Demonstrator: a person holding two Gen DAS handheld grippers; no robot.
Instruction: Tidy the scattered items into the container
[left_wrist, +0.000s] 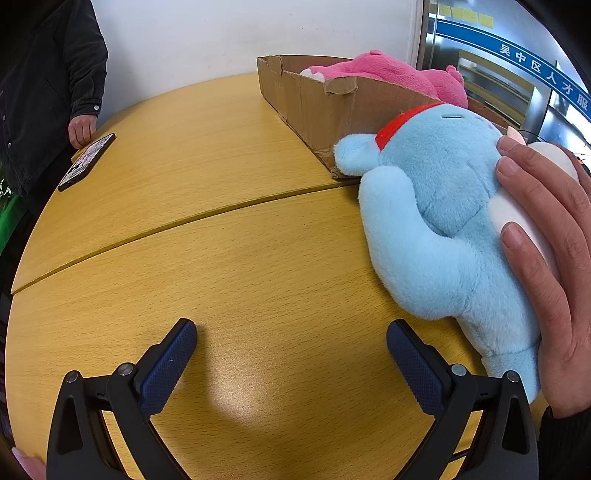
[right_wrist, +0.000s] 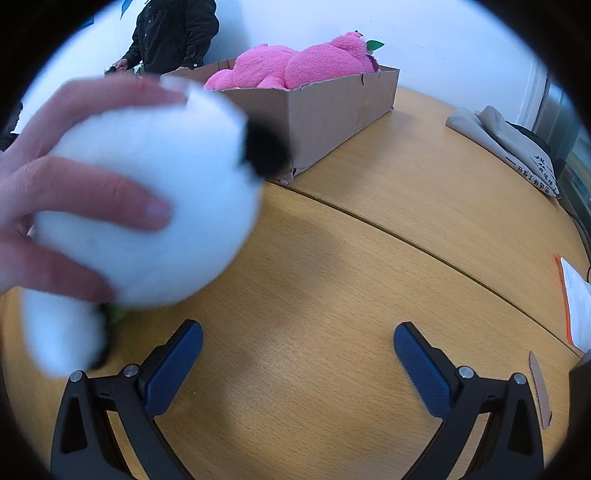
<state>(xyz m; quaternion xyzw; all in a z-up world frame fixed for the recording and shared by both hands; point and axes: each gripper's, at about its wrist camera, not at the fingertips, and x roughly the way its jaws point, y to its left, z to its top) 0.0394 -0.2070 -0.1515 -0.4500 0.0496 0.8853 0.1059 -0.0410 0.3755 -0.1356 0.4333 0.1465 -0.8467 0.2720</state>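
1. Your left tongs (left_wrist: 291, 332) hang released over the bare wooden desk (left_wrist: 221, 258), blue pads wide apart, nothing between them.
2. Your right tongs (right_wrist: 298, 334) are likewise spread wide and grasp nothing, above the same desk.
3. Just right of the left tongs, a bare hand (left_wrist: 546, 258) presses on a light blue plush toy (left_wrist: 436, 229) with a red collar; the toy lies on the desk, its head end against the near corner of the cardboard box (left_wrist: 317, 110).
4. In the right wrist view, a hand (right_wrist: 48, 206) grips a white plush toy (right_wrist: 147, 206) with a black patch, blurred, just left of the tongs; whether it touches the desk you cannot tell.
5. Farther back, the cardboard box sits on the desk with a pink plush toy (right_wrist: 295, 66) lying inside, rising above its rim.
6. A phone (left_wrist: 86, 160) lies at the far left edge of the desk, beside a person in a dark jacket (left_wrist: 44, 85).
7. Folded grey fabric (right_wrist: 506, 144) rests at the far right.
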